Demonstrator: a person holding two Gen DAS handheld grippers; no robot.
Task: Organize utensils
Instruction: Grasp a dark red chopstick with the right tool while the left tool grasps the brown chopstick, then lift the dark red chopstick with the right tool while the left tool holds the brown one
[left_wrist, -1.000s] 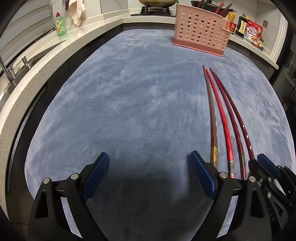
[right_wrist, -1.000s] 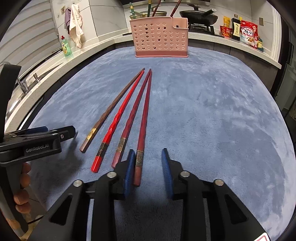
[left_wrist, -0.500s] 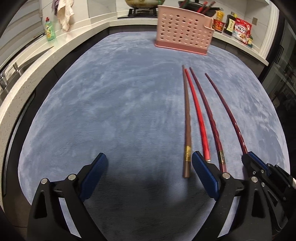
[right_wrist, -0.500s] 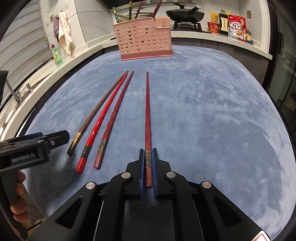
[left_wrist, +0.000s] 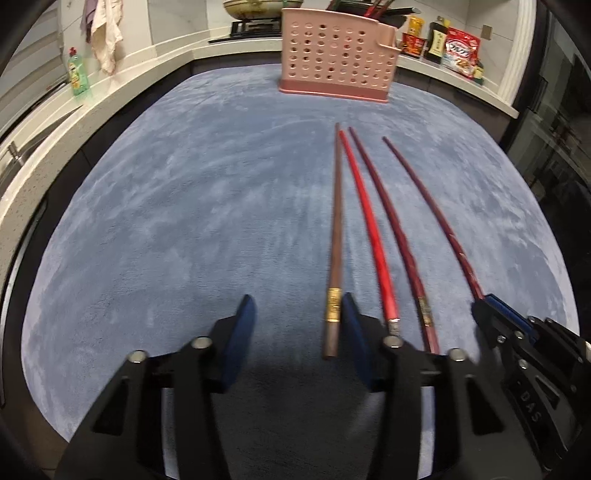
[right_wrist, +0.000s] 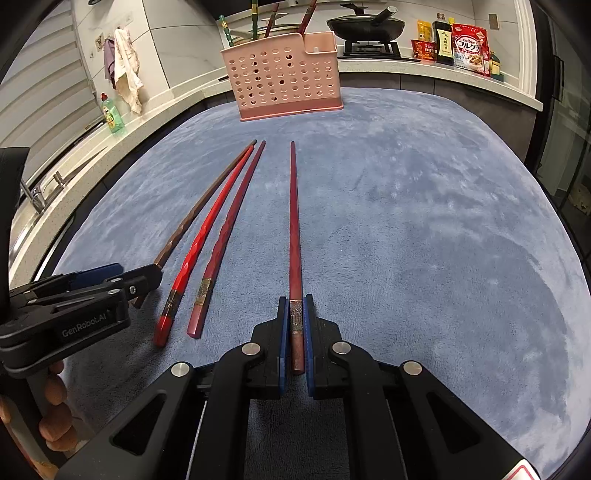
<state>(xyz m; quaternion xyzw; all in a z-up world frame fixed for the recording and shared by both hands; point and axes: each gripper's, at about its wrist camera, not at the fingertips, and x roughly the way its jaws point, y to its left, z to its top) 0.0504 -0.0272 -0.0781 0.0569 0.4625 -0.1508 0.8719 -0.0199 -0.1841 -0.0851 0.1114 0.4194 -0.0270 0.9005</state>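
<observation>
Mat: a blue-grey plush mat (right_wrist: 424, 229) is covering the whole work surface and is carrying the holder and the chopsticks.
Counter: a pale counter (left_wrist: 122, 88) is running round the mat's far and left edges, bearing a green bottle (left_wrist: 78, 72), a black pan (right_wrist: 365, 26) and food packets (right_wrist: 469, 46).
Holder: a pink perforated utensil holder (right_wrist: 282, 79) is standing upright at the far end of the mat, with several utensil handles sticking up out of it.
Right gripper: the right gripper (right_wrist: 295, 314) is pinching the dark red chopstick (right_wrist: 293, 221) near its banded butt end, both blue pads pressing against it; the stick is pointing straight toward the holder and lying well apart from the other three.
Left gripper: the left gripper (left_wrist: 299, 314) is hovering low with its jaws spread apart, the brown chopstick (left_wrist: 336, 229) lying in the gap just beside the right-hand pad; whether that pad is touching it cannot be told.
Loose chopsticks: the brown one, a bright red chopstick (left_wrist: 369, 229) and a maroon chopstick (left_wrist: 391, 229) are lying side by side on the mat, tips nearly meeting toward the holder and butts fanning out toward the grippers.
Hand: bare fingers (right_wrist: 55, 417) are wrapping the left gripper's handle at the lower left of the right wrist view.
</observation>
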